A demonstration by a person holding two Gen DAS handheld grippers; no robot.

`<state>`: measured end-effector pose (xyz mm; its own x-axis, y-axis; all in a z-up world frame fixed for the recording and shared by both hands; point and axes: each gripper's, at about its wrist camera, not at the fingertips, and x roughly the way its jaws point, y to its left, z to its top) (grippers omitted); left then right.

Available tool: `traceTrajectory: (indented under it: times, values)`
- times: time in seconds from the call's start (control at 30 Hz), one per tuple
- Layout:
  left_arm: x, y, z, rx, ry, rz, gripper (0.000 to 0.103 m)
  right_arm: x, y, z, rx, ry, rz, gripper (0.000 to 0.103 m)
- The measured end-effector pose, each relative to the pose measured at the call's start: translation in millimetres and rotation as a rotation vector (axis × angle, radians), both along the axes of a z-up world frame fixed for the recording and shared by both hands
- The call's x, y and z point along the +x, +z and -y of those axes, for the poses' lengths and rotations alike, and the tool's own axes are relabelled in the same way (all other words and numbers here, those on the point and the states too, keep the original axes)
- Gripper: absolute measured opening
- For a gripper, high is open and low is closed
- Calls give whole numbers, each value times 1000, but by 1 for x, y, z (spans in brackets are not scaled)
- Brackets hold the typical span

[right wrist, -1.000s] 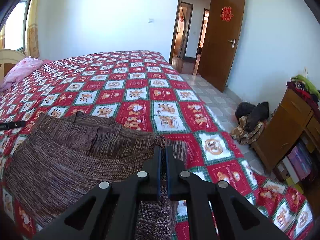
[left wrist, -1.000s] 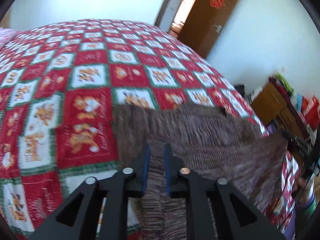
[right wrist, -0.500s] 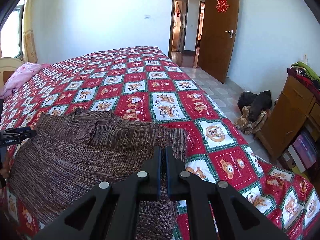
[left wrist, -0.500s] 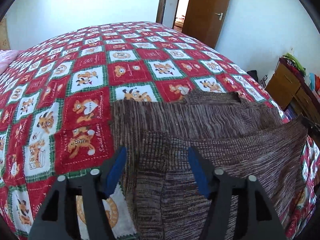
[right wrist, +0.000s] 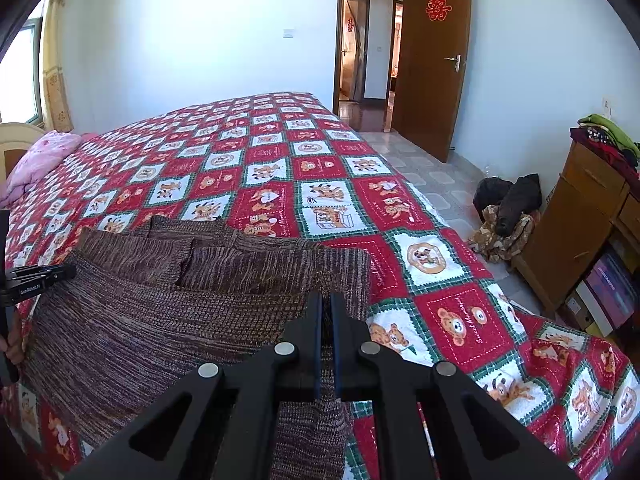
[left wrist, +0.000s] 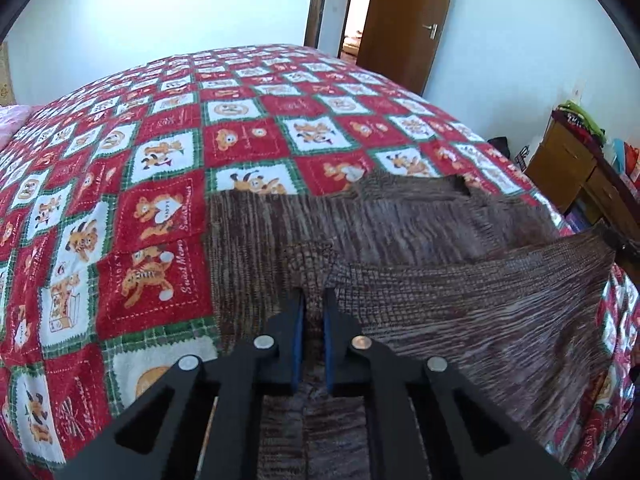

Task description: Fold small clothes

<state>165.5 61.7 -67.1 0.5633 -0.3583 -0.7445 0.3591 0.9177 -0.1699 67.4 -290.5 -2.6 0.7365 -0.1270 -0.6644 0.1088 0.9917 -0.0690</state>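
- Your left tool (left wrist: 312, 332) has just been closing, and its blue pads (left wrist: 297, 336) are now clenched on a bunched ridge of the brown knit garment (left wrist: 460, 300), with fabric standing up between them.
- Your right tool (right wrist: 326, 340) is clenched on the same brown knit garment (right wrist: 160, 312), at its edge toward the bed's right side; cloth hangs down below the pads.
- The garment lies on the bed (right wrist: 280, 152), on the red, white and green patchwork bedspread (left wrist: 160, 168), near the bed's near edge and closer to its right side than its left.
- In the left wrist view, a near layer of the knit is lifted and stretched from your left tool across to the right, where it ends at a dark tip of the other tool (left wrist: 624, 244); a second layer lies flat beyond it.
- In the right wrist view, the garment's far part shows folded layers and a dark gap between them.
- At the left edge of the right wrist view you can see your other tool (right wrist: 36, 278) beside the garment's far side, with fingers of a hand (right wrist: 12, 350) below it.
- A pink pillow (right wrist: 44, 156) rests at the bed's far left corner.
- Past the bed's right edge stand a wooden cabinet (right wrist: 568, 232) and a heap of dark clothes (right wrist: 508, 208) on the tiled floor; a brown door (right wrist: 432, 60) stands open.
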Motion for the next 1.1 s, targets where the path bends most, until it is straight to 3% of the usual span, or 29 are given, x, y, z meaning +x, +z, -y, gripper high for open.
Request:
traceTrajectory:
  times: [0.1, 0.3, 0.53, 0.63, 0.83, 0.93, 1.0, 1.1]
  values:
    - [-5, 10, -3, -57, -3, 1, 8, -6, 7, -3, -7, -1, 20, 4]
    - [14, 37, -22, -160, 80, 3, 8, -3, 28, -14, -76, 23, 66, 4]
    - [55, 42, -30, -167, 175, 32, 8, 47, 37, -10, -107, 20, 91, 4]
    - [76, 32, -25, -142, 195, 32, 8, 77, 24, -6, -103, -1, 86, 4]
    - [105, -13, -14, -20, 268, -10, 6, 130, -39, 6, -117, -62, -10, 4]
    - [108, -32, -27, -72, 294, -70, 6, 142, -72, 8, -130, -52, -82, 4]
    - [108, -32, -31, -99, 303, -78, 8, 144, -73, 9, -124, -39, -90, 4]
    - [106, -32, -26, -73, 302, -67, 8, 152, -83, 7, -129, -15, -143, 4]
